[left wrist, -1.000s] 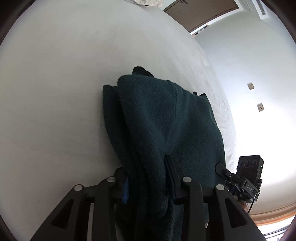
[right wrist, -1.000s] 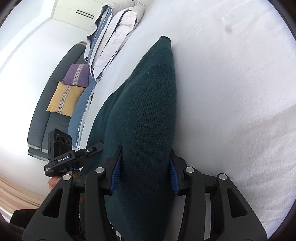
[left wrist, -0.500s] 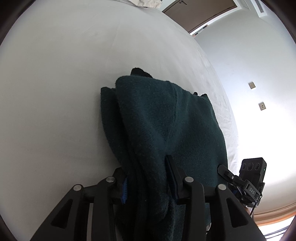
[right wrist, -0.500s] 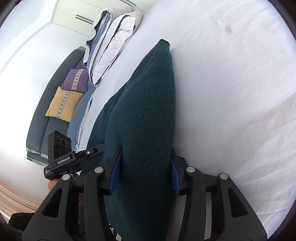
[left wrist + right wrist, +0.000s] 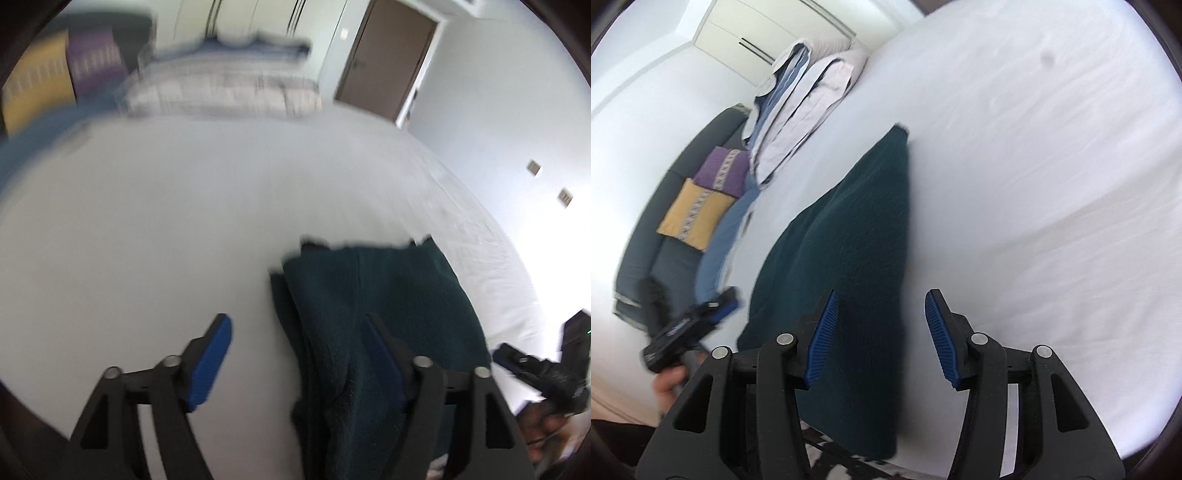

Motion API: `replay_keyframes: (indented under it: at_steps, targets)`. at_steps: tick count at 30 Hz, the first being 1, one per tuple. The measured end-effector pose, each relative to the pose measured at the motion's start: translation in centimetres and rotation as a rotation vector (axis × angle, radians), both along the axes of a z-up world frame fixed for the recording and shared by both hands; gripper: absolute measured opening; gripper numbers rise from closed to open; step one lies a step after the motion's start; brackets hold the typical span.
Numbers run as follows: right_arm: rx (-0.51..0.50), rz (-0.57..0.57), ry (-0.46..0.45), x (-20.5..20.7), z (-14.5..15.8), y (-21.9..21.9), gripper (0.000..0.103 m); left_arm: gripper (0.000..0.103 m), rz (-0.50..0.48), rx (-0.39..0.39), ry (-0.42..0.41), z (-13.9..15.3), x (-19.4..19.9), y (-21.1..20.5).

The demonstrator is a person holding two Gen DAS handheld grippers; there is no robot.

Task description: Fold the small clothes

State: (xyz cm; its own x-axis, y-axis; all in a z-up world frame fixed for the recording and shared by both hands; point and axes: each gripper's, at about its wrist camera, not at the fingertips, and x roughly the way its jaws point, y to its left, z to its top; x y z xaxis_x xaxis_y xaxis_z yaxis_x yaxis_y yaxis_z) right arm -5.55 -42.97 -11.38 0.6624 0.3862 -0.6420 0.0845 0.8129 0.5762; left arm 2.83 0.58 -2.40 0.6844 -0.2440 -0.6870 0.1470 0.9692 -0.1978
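Releasing folded dark green garment onto bed.
Left gripper and right gripper jaws opening, gripping nothing; fold laid flat.

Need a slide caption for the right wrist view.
Right tool opening over the folded dark green sweater on the white bed.

Both hand-held grippers have opened off the folded sweater.

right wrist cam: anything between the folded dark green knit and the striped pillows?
Nothing: only bare white bedsheet between the folded dark green knit garment and the striped pillows, seen in the right wrist view.
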Motion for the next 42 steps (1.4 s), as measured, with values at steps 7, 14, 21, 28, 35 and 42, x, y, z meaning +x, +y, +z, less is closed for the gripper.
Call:
replay_keyframes:
  at_steps: [7, 14, 21, 28, 35, 42]
  targets:
    - [-0.299, -0.066, -0.137, -2.8, 6.2, 2.2, 0.067, 0.103, 0.172, 0.178, -0.376, 5.7, -6.0, -1.4]
    - [-0.555, -0.199, -0.466, -8.3, 13.3, 5.5, 0.103, 0.103, 0.279, 0.263, -0.632, 10.9, -10.7, -0.9]
    - [-0.585, -0.255, -0.610, -11.6, 18.1, 6.7, 0.103, 0.103, 0.199, 0.346, -0.641, 14.2, -11.7, -1.9]
    - [-0.659, -0.234, -0.622, -13.5, 20.5, 8.7, 0.103, 0.103, 0.164, 0.337, -0.575, 13.7, -11.5, -3.0]
    - [-0.595, -0.136, -0.364, -11.1, 17.2, 8.8, 0.103, 0.103, 0.064, 0.246, -0.277, 7.6, -8.8, -4.1]
    - [-0.593, -0.158, -0.161, -8.4, 12.3, 7.5, 0.103, 0.103, 0.120, 0.276, -0.046, 2.0, -6.3, -3.1]
